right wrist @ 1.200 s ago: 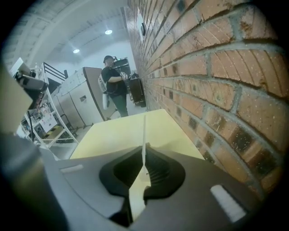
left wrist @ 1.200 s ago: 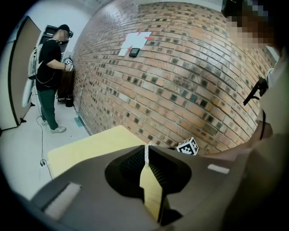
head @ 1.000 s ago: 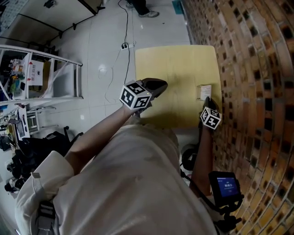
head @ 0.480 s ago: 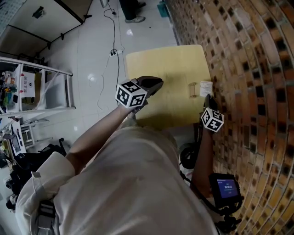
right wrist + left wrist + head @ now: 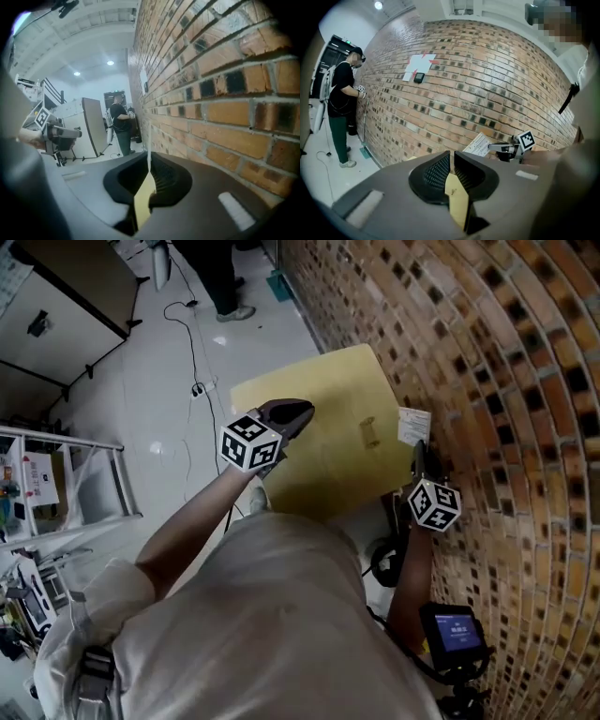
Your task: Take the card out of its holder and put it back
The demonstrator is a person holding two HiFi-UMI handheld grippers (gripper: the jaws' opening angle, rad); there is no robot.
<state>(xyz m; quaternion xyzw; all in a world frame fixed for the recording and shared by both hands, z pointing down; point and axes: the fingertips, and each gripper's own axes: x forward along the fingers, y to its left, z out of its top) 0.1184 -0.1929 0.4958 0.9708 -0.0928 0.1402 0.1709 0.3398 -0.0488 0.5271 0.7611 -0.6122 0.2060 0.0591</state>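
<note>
The card (image 5: 413, 425) is out of its holder (image 5: 369, 432). It hangs at the right of centre in the head view, pinched at its lower edge by the right hand-held gripper (image 5: 418, 448). In the right gripper view the jaws are closed on it, and the card shows only as a thin white edge (image 5: 149, 161) rising from between them. The holder lies on the yellow tabletop (image 5: 309, 395) close to the tabletop's right edge. It is apart from the card, which sits just to its right in the frame. The card is seen against the brick wall (image 5: 506, 381) that fills the whole right side of the picture. That wall runs close along the tabletop's right edge, so there is little room on that side. The left hand-held gripper (image 5: 296, 411) hovers over the tabletop's left part, near its left edge and well apart from the holder. In its own view the jaws are drawn together to a narrow slit with nothing between them, and the yellow surface shows through below. That view also shows the right hand-held gripper (image 5: 499, 149) in the middle right with the card (image 5: 480, 144) tilted against the bricks. Left of the tabletop the white floor (image 5: 141, 381) lies open. A cable (image 5: 192, 362) crosses it, a metal rack (image 5: 94, 479) stands at the left edge, and a person (image 5: 220, 277) stands at the top.
</note>
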